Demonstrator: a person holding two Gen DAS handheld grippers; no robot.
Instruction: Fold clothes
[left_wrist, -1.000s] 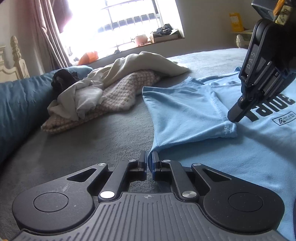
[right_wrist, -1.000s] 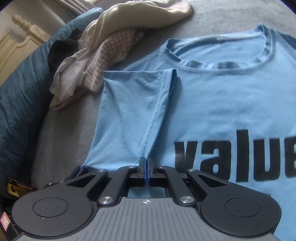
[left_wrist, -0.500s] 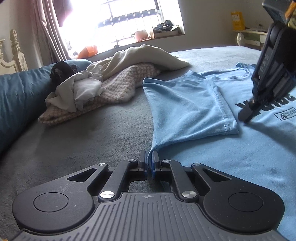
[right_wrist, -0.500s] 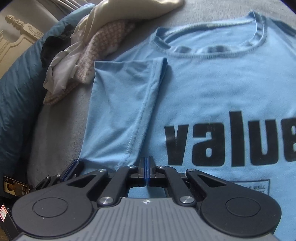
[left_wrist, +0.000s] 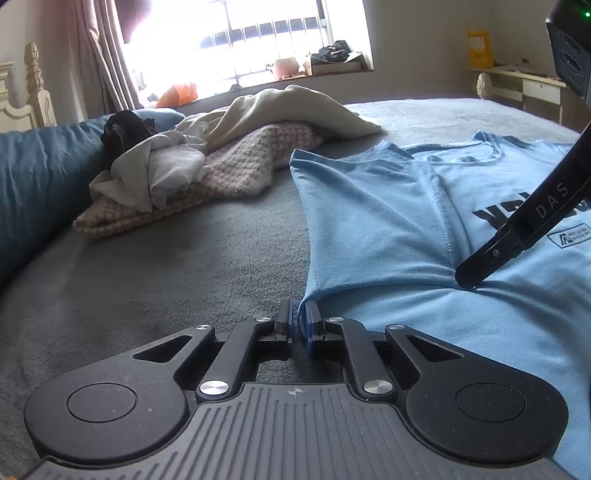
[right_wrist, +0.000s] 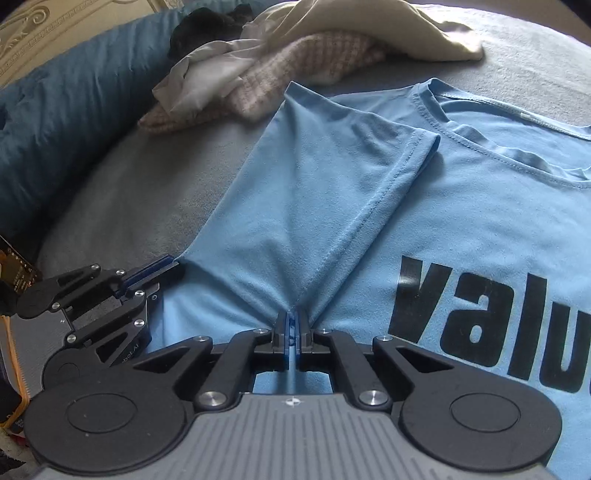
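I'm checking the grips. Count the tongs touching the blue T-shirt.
2. The left tongs are opening at the T-shirt's folded side edge, cloth between them; the right tongs are shut on the folded sleeve's tip over the chest.

One light blue T-shirt (right_wrist: 461, 206) lies spread on one grey bed (left_wrist: 184, 266). One heap of clothes (left_wrist: 207, 166) sits at the far left; at least three pieces show in it, cream, checked pink and white, plus one black item. One dark blue pillow (left_wrist: 40, 177) lies far left. Two grippers are in view: one left gripper (right_wrist: 173, 264), one right gripper (right_wrist: 293, 323).
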